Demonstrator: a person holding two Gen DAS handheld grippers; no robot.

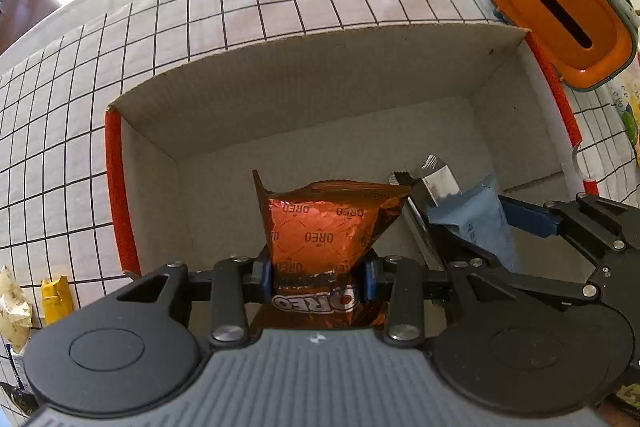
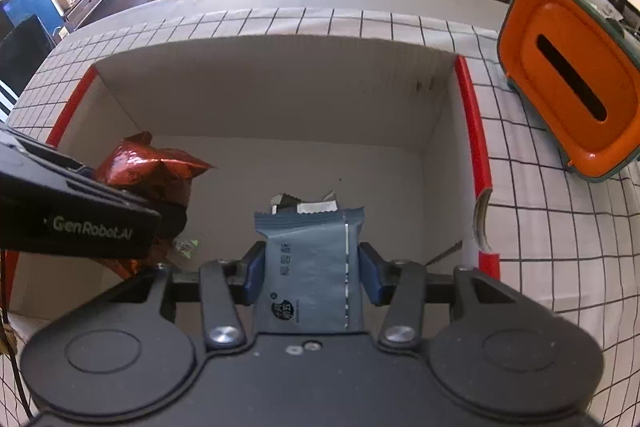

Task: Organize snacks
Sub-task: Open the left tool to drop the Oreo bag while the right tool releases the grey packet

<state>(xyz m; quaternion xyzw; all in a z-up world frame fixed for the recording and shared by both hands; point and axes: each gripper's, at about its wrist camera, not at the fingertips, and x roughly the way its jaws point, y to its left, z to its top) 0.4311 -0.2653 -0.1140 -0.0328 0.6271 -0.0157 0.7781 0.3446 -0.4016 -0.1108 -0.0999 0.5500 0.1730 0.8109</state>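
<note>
left gripper [image 1: 318, 277]: jaws pinching orange Oreo packet [image 1: 324, 227] | right gripper [image 2: 312, 273]: jaws pinching blue-grey packet [image 2: 310, 267] | both over cardboard box [image 2: 280, 99] (centre of surface), poised for dropping in

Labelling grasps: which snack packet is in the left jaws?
The orange Oreo packet, pinched by the left gripper. The blue-grey packet is in the right gripper.

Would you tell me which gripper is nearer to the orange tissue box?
Right. The right gripper, shut on a blue packet, hangs by the box wall nearest the tissue box; the left gripper, gripping the Oreo packet, is farther.
</note>
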